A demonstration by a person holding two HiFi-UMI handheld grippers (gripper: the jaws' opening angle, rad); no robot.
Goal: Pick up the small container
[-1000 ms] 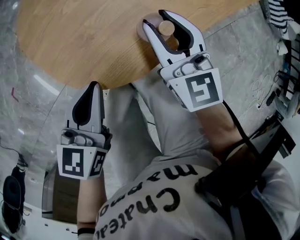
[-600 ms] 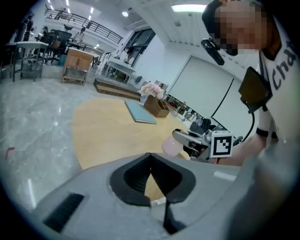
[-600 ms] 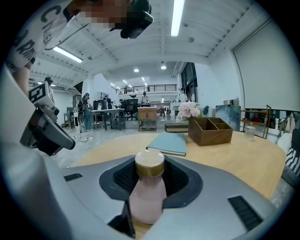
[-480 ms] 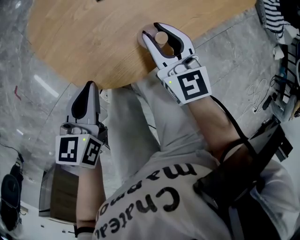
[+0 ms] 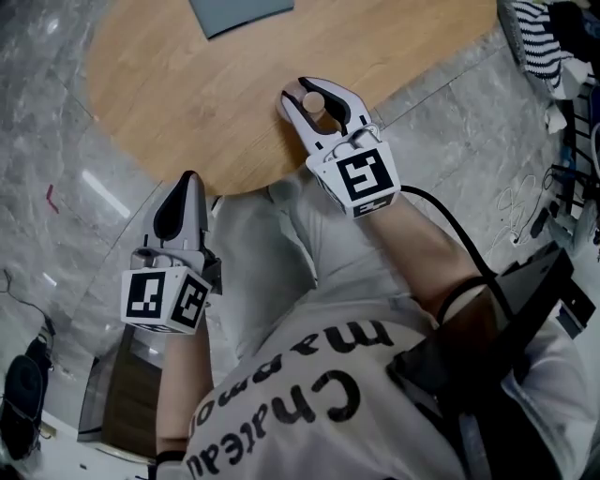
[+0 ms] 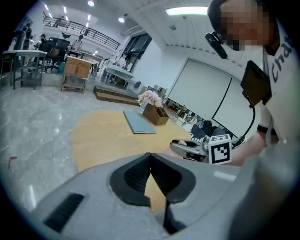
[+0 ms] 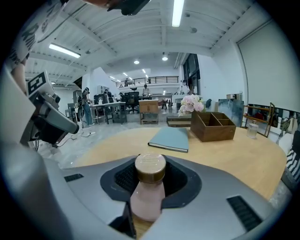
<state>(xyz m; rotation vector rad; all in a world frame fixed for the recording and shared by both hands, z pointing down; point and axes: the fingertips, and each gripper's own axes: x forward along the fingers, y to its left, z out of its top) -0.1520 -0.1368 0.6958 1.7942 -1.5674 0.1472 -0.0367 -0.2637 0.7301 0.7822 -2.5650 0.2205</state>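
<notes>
In the head view the right gripper (image 5: pixel 318 94) is closed round the container (image 5: pixel 313 99), which stands close to the near edge of the table (image 5: pixel 187 103). A nudge toward the person could carry it over that edge. Only the cap shows between the jaws, so I cannot tell whether the base is off the wood. The left gripper (image 5: pixel 189 181) hangs beyond the near edge with its jaws pressed together on nothing. It poses little risk unless it swings inward. The book (image 5: pixel 234 11) at the far edge is cut off by the frame. In the left gripper view the left gripper (image 6: pixel 150 159) meets tip to tip, and the container is hidden behind the right gripper (image 6: pixel 190 147). In the right gripper view the right gripper (image 7: pixel 150 168) pinches the container (image 7: pixel 146 197) low on its pink body. The neck and cap rise free above the pads (a smooth, tall shape), so it could tilt or slide out if the lift is jerky. Its base is hidden behind the jaw. The box (image 7: pixel 213 125) and book (image 7: pixel 171 139) lie well apart, toward the far edge.
</notes>
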